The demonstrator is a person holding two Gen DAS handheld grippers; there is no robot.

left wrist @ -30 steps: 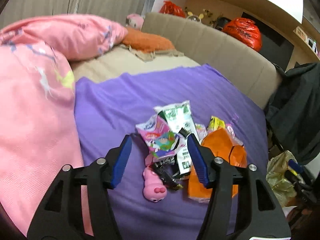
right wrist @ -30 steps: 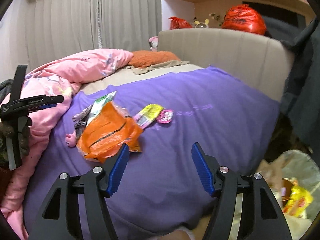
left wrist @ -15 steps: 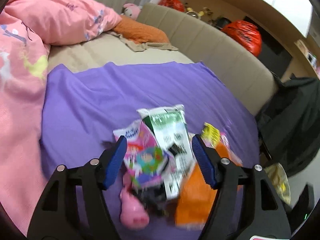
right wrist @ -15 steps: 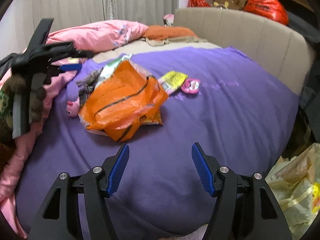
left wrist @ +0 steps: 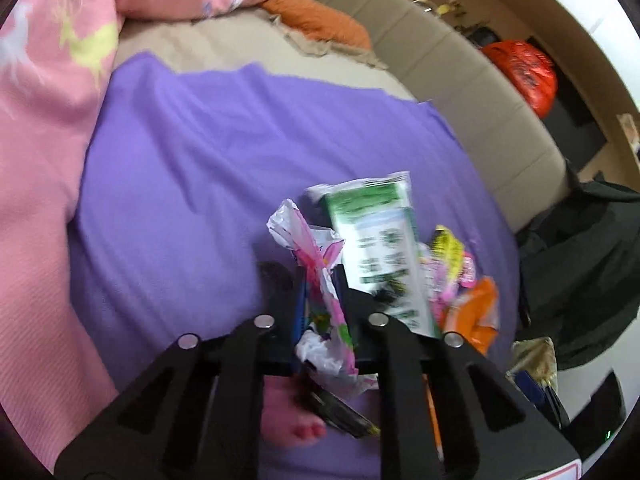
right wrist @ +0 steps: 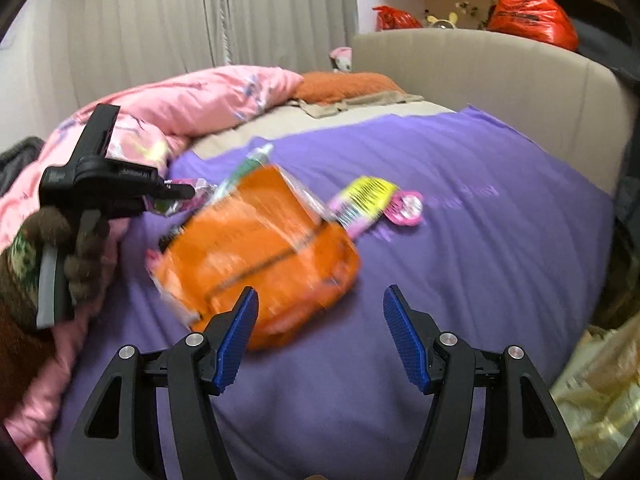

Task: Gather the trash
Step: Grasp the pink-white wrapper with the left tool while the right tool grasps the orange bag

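- Pickup step: my left gripper has just been closing and now pinches the crumpled pink-and-white plastic wrapper at the trash pile on the purple blanket.
- My right gripper gapes empty, just before the orange plastic bag.
- Next, probably: lift wrapper clear, carry to a bin.
- Blurred pile; green-and-white packet print unreadable, bin not identifiable.
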